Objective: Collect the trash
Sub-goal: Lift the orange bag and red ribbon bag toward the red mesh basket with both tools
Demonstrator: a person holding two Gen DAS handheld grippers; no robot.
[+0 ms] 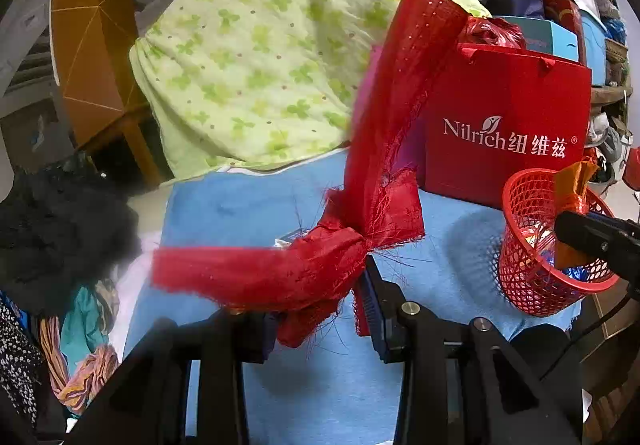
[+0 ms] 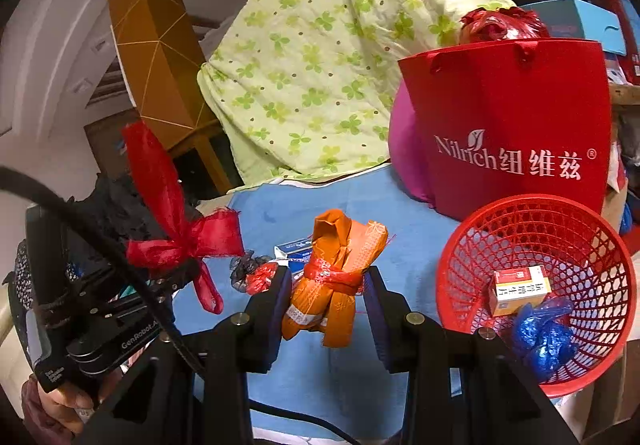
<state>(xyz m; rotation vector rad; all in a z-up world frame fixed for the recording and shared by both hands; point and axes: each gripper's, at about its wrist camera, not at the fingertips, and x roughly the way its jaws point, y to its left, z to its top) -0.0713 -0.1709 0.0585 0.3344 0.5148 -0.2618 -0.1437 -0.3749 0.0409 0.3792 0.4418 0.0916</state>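
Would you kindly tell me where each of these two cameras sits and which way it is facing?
Left wrist: on the left gripper, looking along its fingers, shut on a knotted red fabric strip, over the blue cloth toward the green quilt; the right gripper's tip enters at right.
Right wrist: on the right gripper, shut on an orange tied bundle, facing the same way; the left gripper and a hand show at left.
Shared: quilt, red gift bag, red mesh basket.

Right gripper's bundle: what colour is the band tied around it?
Red band around the orange bundle; clearest in the right wrist view.
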